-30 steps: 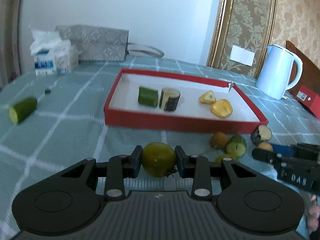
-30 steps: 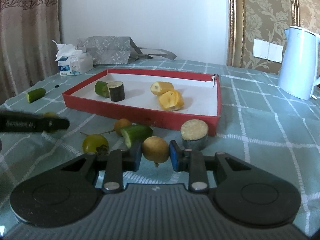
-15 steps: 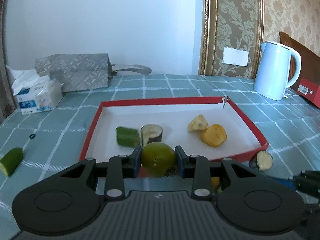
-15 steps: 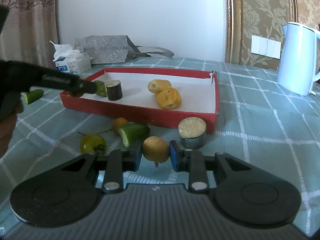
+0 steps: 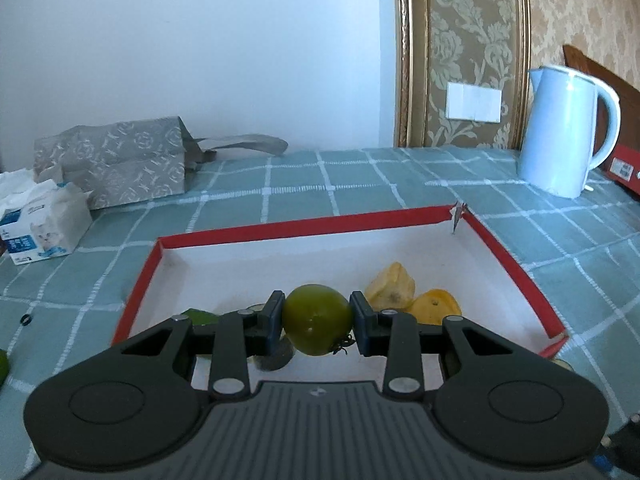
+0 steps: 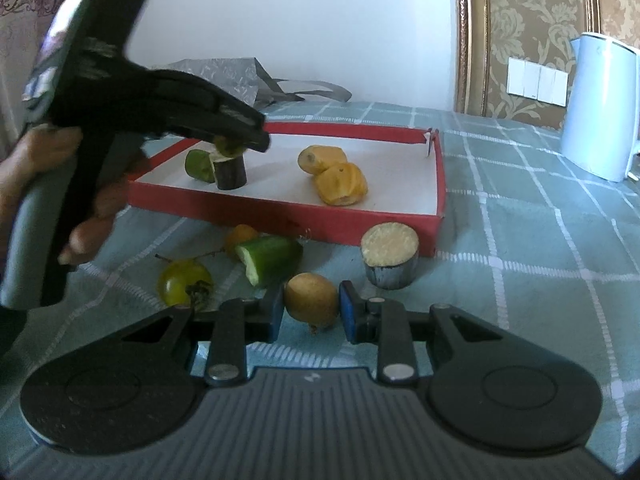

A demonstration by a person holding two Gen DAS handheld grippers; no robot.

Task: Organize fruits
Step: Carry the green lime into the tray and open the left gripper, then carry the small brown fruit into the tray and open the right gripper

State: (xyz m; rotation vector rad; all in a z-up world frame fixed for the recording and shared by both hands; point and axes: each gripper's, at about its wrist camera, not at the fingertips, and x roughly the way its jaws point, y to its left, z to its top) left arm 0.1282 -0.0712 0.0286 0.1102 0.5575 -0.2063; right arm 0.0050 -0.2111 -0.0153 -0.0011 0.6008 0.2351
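My left gripper is shut on a green tomato and holds it over the near left part of the red-rimmed white tray. From the right wrist view, the left gripper hangs just above the eggplant piece and cucumber piece in the tray. Two yellow fruit pieces lie mid-tray. My right gripper is shut on a round yellow-brown fruit low over the cloth, in front of the tray.
Loose on the checked cloth before the tray lie a yellow-green tomato, a cucumber piece, a small orange fruit and an eggplant slice. A white kettle stands back right. A tissue pack and grey bag sit back left.
My left gripper has carried the green tomato from the cloth in front of the tray to above the tray's inside. The right gripper has stayed put with its fruit.
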